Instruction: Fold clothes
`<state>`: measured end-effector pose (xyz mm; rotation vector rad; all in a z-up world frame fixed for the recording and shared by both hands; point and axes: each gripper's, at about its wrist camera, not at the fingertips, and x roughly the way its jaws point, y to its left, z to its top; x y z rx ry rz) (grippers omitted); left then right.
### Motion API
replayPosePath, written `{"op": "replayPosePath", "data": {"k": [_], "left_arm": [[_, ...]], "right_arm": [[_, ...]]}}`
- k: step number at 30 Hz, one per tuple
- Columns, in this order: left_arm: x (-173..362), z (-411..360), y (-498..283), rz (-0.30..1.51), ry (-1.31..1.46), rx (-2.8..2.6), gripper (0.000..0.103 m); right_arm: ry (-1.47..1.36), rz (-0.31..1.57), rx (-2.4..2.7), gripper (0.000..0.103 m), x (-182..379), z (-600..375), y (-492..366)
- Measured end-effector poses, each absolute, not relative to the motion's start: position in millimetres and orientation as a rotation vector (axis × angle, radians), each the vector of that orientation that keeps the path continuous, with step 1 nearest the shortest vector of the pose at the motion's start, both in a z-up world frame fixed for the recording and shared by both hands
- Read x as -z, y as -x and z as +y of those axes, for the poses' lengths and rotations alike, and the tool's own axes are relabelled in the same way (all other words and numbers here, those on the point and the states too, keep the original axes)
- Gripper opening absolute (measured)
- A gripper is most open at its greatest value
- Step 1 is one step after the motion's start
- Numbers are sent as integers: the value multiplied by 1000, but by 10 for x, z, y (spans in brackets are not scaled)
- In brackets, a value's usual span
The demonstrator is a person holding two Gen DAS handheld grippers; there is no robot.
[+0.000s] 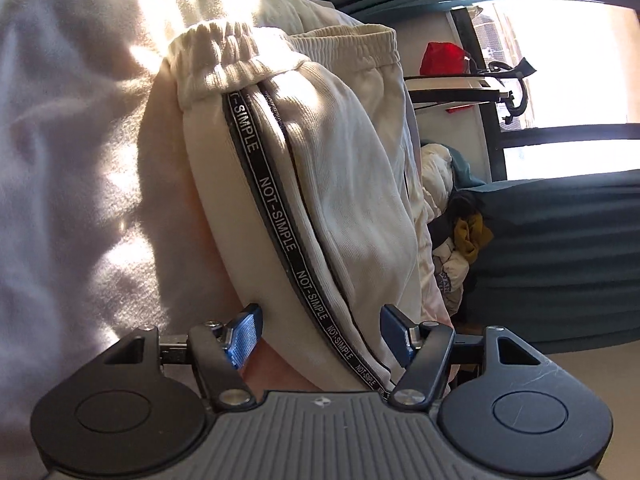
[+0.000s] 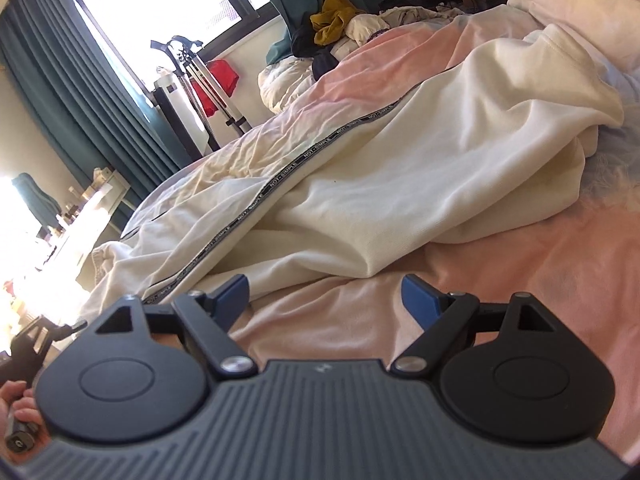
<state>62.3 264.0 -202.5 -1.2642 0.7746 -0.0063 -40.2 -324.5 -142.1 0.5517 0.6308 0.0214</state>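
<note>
We see cream track trousers (image 2: 400,168) sprawled on the pink bedsheet (image 2: 520,280): soft, limp, light. Left gripper (image 1: 320,320) straddles the striped leg, jaws apart; right gripper (image 2: 326,292) wide, empty. Best grab: elastic waistband (image 1: 224,52).

Cream sweatpants (image 2: 400,184) lie loosely bunched on the pink bedsheet (image 2: 540,280), creased and part folded over. A black side stripe (image 1: 276,236) reading NOT-SIMPLE runs down the leg to the gathered elastic waistband (image 1: 224,40).
</note>
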Motion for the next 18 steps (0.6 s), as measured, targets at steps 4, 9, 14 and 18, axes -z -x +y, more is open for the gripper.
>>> {"op": "replayPosePath", "data": {"k": [4,9,14,18], "left_arm": [[2269,2760,-643,740,1367,-25,46],[2293,2743,-522,660,1369,-69,22],[2218,2661,-407,601,1302,-87,15],[2160,2657,-360,557,1285,-67,14]], "right_arm": [[-552,625,20,86,1332,-3259,-27],[-571,636,81,85,1340,-3226,-851],[-572,645,165,81,1588,-3037,-1584],[-520,636,214,71,1778,-2902,-1973]]}}
